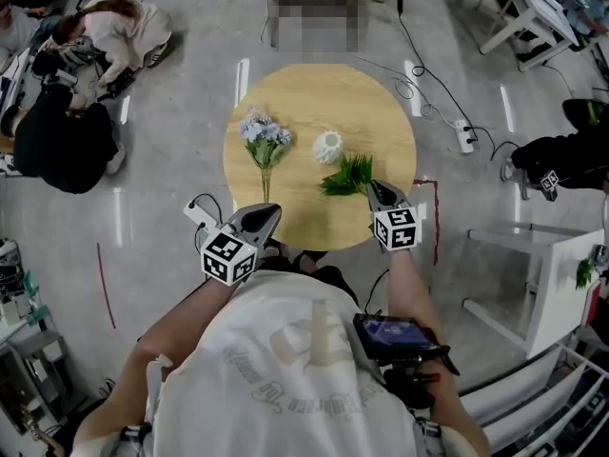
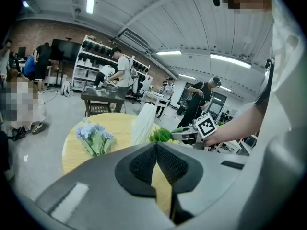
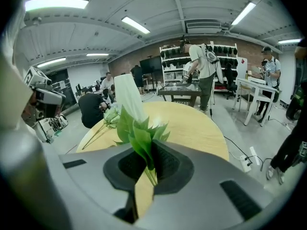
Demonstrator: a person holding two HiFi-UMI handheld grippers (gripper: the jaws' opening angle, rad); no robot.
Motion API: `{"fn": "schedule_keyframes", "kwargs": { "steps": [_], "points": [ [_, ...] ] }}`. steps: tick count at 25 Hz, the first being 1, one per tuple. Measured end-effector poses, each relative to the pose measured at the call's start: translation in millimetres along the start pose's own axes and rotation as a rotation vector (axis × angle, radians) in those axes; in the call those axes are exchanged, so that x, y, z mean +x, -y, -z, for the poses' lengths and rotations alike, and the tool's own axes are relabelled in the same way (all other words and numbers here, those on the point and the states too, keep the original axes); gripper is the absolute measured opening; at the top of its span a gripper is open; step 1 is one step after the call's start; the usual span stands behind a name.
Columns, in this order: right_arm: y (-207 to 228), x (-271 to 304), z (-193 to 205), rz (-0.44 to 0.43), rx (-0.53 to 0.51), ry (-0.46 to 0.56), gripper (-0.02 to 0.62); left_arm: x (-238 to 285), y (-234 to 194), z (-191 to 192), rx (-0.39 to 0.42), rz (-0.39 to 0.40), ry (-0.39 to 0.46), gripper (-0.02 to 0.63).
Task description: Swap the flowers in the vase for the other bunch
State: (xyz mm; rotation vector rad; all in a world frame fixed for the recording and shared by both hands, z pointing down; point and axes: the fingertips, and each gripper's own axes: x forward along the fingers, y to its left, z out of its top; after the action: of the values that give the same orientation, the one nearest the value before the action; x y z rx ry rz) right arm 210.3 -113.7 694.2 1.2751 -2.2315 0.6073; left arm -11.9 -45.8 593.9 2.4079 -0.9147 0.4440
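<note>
**Inventory, my two tools and the table**

1. Table (image 1: 381, 112): round, wood. Only the head view gives the whole layout.
2. Vase (image 1: 328, 147): white, upright, near table centre.
3. Blue bunch (image 1: 264, 141): flat on table, left of vase, apart from it, stems toward me.
4. Green bunch (image 1: 348, 175): just right of vase, on my side of it. Can't tell from the head view if leaves touch the table.
5. R gripper (image 1: 373, 188): head view shows its tip at the green leaves, but not the pads. R gripper view does: pads pinching the green stems, leaves sticking up past the jaws, vase behind them, blue bunch farther left.
6. L gripper (image 1: 272, 211): over my edge of the table, near the blue stem ends. L gripper view: jaws pressed together, nothing btwn. That view also shows the R gripper side-on w/ marker cube, green leaves at its tip, and the vase btwn the two bunches.
</note>
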Motion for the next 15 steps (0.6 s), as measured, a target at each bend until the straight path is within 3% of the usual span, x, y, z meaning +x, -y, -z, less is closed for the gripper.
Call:
{"fn": "schedule_keyframes", "kwargs": {
  "steps": [15],
  "points": [
    [4.1,22.5,10.6,0.072,0.050,-0.087,0.017,-14.2,-18.9,7.7,-0.021,-0.008,-0.012,0.008]
  ]
}}
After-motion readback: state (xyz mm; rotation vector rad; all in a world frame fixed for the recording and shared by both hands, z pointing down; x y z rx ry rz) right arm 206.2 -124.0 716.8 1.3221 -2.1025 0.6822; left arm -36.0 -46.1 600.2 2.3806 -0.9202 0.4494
